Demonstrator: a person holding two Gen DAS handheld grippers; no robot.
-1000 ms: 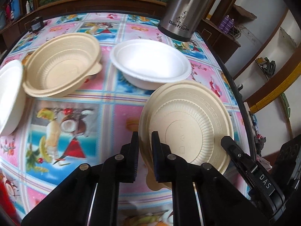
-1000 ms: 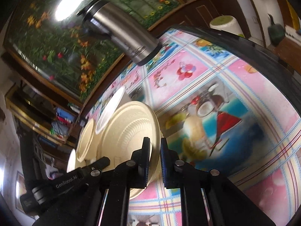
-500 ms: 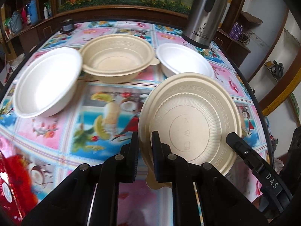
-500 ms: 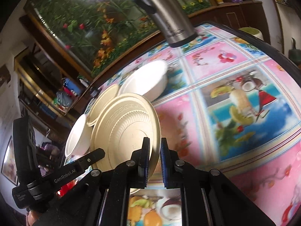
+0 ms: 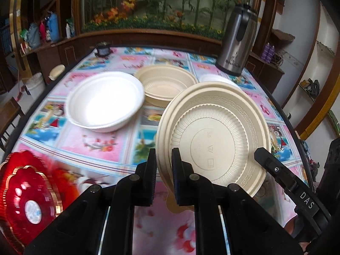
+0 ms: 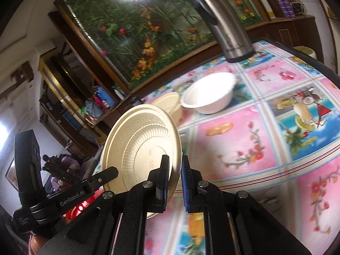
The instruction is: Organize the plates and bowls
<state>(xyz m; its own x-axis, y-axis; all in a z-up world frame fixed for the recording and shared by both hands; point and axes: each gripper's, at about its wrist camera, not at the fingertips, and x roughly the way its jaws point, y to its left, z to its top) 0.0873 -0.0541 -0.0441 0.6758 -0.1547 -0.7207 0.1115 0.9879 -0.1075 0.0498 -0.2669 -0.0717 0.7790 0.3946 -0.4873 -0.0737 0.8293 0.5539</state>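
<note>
counter (image 5: 102, 148) crowded: white bowl (image 5: 105, 101), beige bowl (image 5: 167, 84) behind it. plate (image 5: 214, 136) in air, on edge, both tongs, left (image 5: 163, 170) and right (image 6: 175, 176), clenched on its rim. keep both grips level, lower slowly onto matching stack, avoid clipping bowls.

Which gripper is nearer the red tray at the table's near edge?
Left. The left gripper, shut on the beige plate's rim, is just beside the red tray. The right gripper grips the plate's opposite rim, farther away.
</note>
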